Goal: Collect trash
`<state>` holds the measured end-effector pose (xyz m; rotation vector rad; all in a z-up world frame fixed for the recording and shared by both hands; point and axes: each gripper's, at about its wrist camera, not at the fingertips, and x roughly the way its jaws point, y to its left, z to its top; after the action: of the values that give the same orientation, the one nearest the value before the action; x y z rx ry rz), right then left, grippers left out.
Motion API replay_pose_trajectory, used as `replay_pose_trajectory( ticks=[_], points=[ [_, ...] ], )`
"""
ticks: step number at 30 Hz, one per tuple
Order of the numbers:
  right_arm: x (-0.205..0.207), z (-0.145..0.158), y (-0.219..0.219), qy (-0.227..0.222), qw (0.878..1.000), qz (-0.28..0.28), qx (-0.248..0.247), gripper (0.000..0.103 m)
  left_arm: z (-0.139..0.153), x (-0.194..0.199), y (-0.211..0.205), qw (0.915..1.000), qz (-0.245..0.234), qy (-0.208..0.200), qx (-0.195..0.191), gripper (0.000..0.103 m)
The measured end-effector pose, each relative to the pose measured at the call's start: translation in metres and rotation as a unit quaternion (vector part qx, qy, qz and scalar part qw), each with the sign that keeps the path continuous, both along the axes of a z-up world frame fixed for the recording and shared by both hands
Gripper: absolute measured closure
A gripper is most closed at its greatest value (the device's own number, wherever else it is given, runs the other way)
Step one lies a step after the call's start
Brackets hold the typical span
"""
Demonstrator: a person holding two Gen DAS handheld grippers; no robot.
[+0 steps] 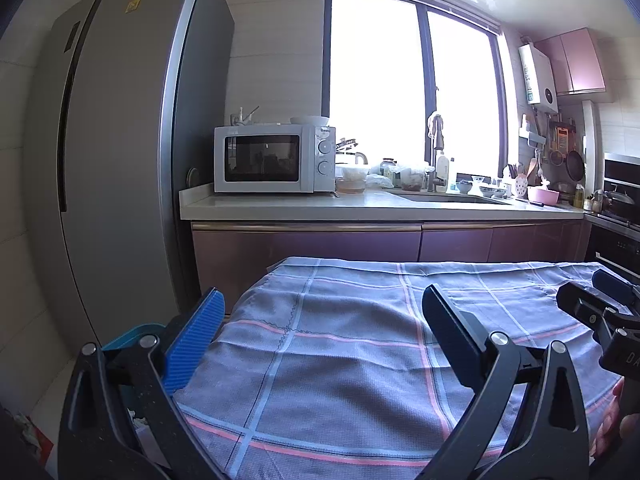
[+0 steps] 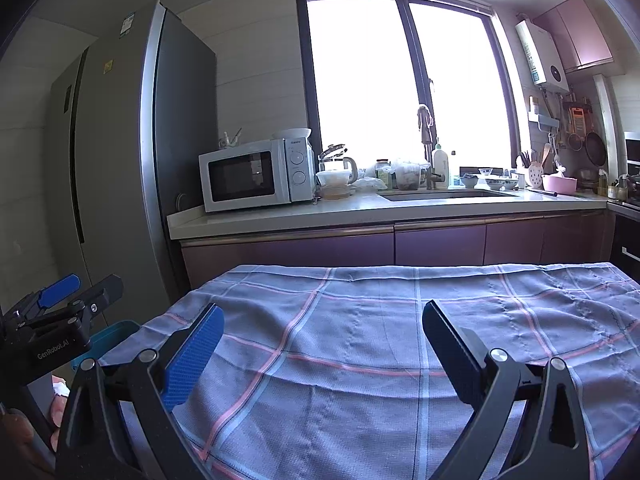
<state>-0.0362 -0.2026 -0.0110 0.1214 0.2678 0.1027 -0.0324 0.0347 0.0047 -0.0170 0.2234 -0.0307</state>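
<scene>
Left gripper [image 1: 320,300] and right gripper [image 2: 323,314]: fingers spread, holding nothing, above grey-blue plaid tablecloth [image 1: 352,344]; teal plastic bin [image 1: 132,334] lower left.

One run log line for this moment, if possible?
left gripper: open, empty | right gripper: open, empty | both above checked tablecloth | no trash seen on cloth | teal bin at table's left

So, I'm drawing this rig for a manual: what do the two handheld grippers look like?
Both match: the left gripper and right gripper have black angular frames with triangular cutouts and round silver pivot bolts. Each finger carries a ribbed blue pad. White "GenRobot.AI" lettering marks the left one's body, seen from the right wrist. No cables visible.
</scene>
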Motion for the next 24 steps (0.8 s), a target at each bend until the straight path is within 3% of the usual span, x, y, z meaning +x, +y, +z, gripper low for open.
replay_pose_trajectory(
  ticks=[24],
  points=[
    [-0.0007,0.0015,-0.0025,-0.002,1.0,-0.006,-0.003,0.007,-0.0017,-0.0007,0.0012,1.0,0.001,0.004,0.001,0.006]
  ],
)
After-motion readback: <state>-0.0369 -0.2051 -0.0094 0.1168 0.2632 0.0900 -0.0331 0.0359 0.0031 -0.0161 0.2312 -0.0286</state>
